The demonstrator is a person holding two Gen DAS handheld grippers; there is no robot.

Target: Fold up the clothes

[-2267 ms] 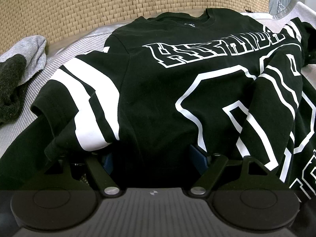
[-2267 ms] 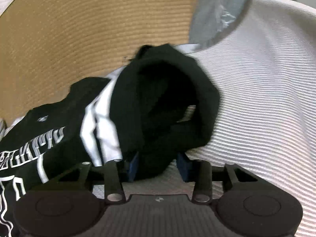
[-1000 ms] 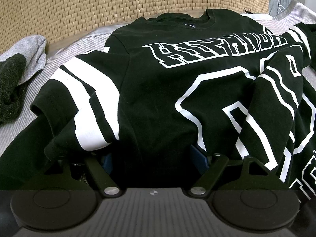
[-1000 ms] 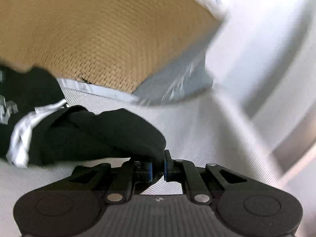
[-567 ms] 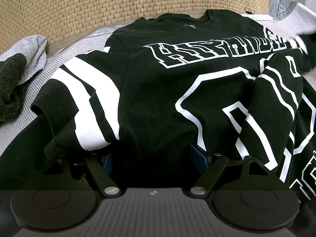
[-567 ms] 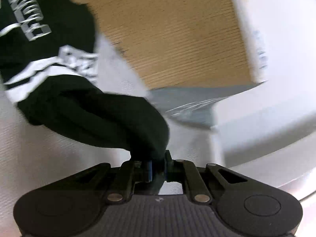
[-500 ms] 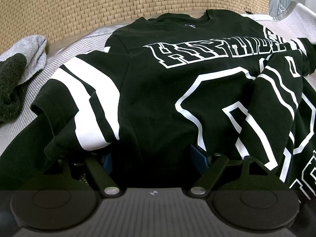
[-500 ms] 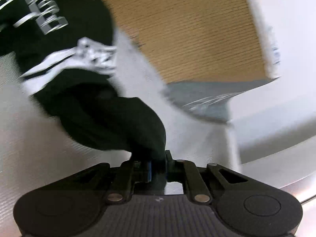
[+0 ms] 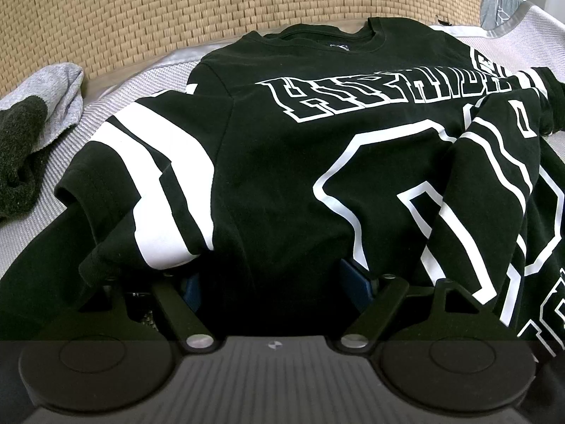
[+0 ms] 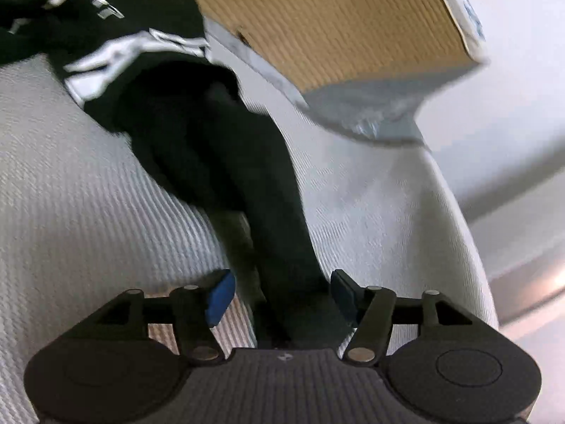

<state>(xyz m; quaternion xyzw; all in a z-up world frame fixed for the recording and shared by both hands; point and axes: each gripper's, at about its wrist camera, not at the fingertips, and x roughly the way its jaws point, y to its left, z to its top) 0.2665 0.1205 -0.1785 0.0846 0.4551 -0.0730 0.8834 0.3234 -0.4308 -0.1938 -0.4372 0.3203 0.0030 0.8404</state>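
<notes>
On the pale ribbed bedcover (image 10: 88,212), against a woven rattan headboard (image 9: 176,10), we see the black jersey (image 9: 282,148) spread out, white lettering up. Our left gripper (image 9: 270,282) stands wide, jersey cloth bunched between its jaws; we cannot tell whether the pads press it. Our right gripper (image 10: 279,293) has just been opening, and the black sleeve (image 10: 226,155) lies loose between its parted blue pads (image 10: 220,296). Grey clothing (image 9: 31,106) sits at the left.
</notes>
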